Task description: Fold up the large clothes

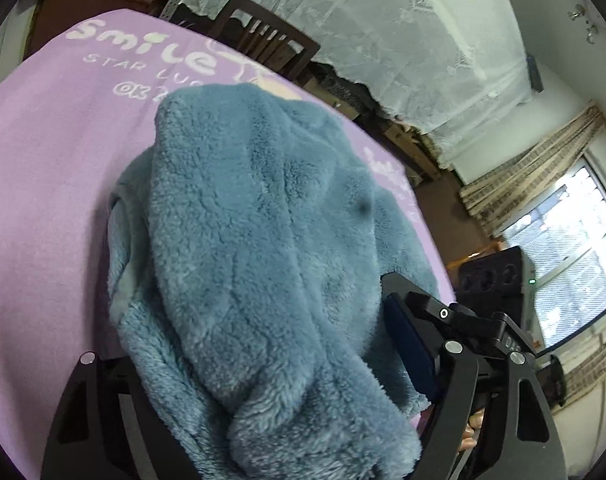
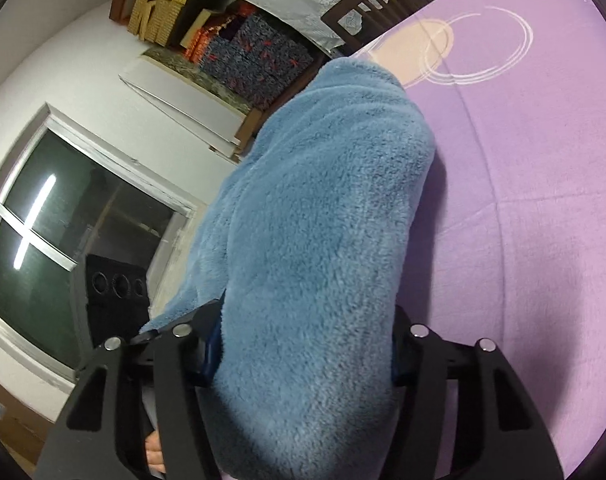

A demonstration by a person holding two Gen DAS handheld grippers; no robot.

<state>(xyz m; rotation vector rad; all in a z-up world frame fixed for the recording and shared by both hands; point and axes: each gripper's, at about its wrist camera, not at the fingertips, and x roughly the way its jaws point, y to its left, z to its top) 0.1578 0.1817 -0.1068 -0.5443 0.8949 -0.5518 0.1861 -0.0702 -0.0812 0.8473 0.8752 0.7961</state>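
Observation:
A large blue fleece garment (image 1: 255, 240) lies bunched on a purple blanket (image 1: 43, 184) with white lettering. My left gripper (image 1: 259, 344) is shut on a thick fold of the fleece, which fills the space between its black fingers (image 1: 411, 320). In the right wrist view the same fleece (image 2: 323, 220) runs away from me in a long roll over the blanket (image 2: 543, 200). My right gripper (image 2: 303, 352) is shut on its near end, with fabric packed between the fingers (image 2: 207, 344). The fingertips of both grippers are hidden by fleece.
A dark wooden chair (image 1: 263, 40) stands at the blanket's far edge, with a white lace curtain (image 1: 383, 40) behind. A black speaker box (image 1: 491, 276) and a window (image 1: 575, 248) are off the blanket's edge. Stacked boxes (image 2: 239, 56) line the wall.

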